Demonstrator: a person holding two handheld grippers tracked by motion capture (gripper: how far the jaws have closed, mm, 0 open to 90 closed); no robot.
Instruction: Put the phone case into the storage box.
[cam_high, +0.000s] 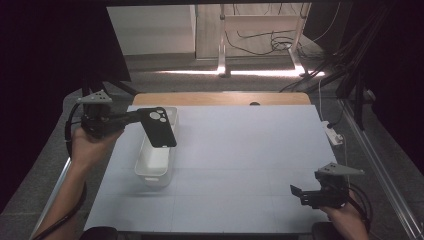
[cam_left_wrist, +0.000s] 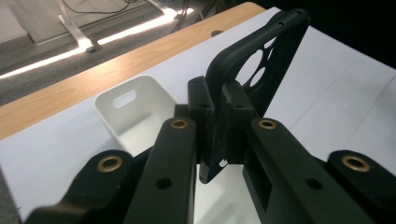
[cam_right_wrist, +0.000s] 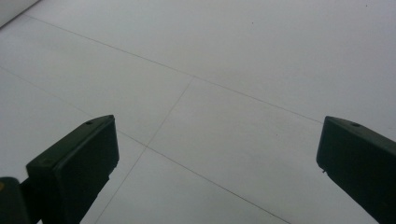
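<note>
Looks like a lab or recording studio setup rather than anyone's home: the table (cam_high: 240, 150) has a plain white sheet taped over a wooden top, with black curtains (cam_high: 45, 50) hanging off both side edges to box it in. Beyond the far edge there's bare grey floor with loose cables (cam_high: 260, 42) snaking around metal stand legs (cam_high: 222, 45), plus a white power strip (cam_high: 334, 134) lying by the right edge. Overall it's dim, apart from a light strip on the floor.
</note>
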